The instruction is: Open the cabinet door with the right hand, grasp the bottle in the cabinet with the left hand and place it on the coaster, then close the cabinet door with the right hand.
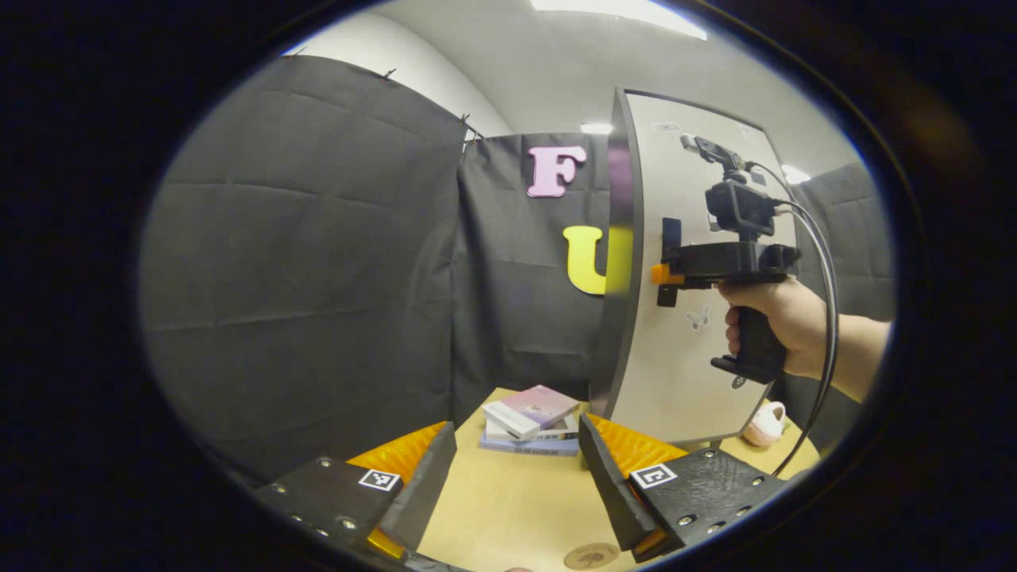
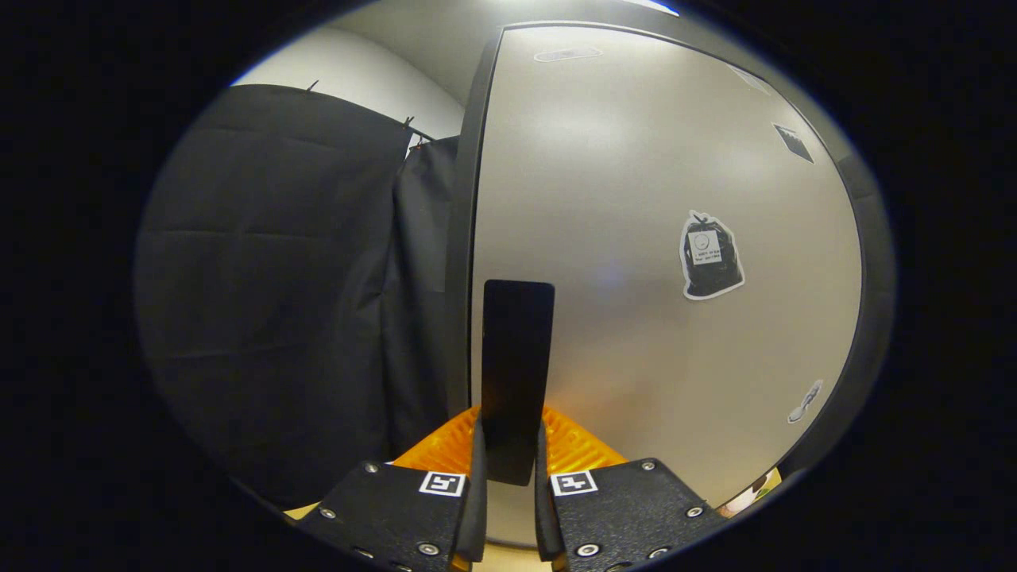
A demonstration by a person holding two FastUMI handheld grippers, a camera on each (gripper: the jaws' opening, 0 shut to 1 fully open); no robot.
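While the right gripper (image 2: 508, 469) clamps the door handle (image 2: 516, 373), its two fingers press the handle's lower end from both sides at bottom centre of the right gripper view. The handle is a flat dark bar, long axis vertical, mounted near the left edge of the cabinet door (image 2: 636, 238). The door is a pale, smooth panel with a dark frame, standing upright and occupying the centre and right of that frame. A sticker (image 2: 709, 256) shaped like a tied dark bag sits at right of centre on the panel; its small white label cannot be read. A smaller sticker (image 2: 805, 401) lies at lower right. In the left gripper view the door (image 1: 683, 349) stands right of centre, upright, its dark edge facing the camera, and the right gripper (image 1: 666, 274) meets the handle (image 1: 671, 234) there, held by a hand (image 1: 783, 326). The left gripper (image 1: 516, 485) is released, fingers spread wide apart over the table (image 1: 508, 508) at bottom centre. A stack of books (image 1: 531, 419) lies beyond it, cover text illegible. A round coaster (image 1: 591, 555) lies at the bottom edge. A small pink pot (image 1: 764, 425) stands at lower right, beside the door.
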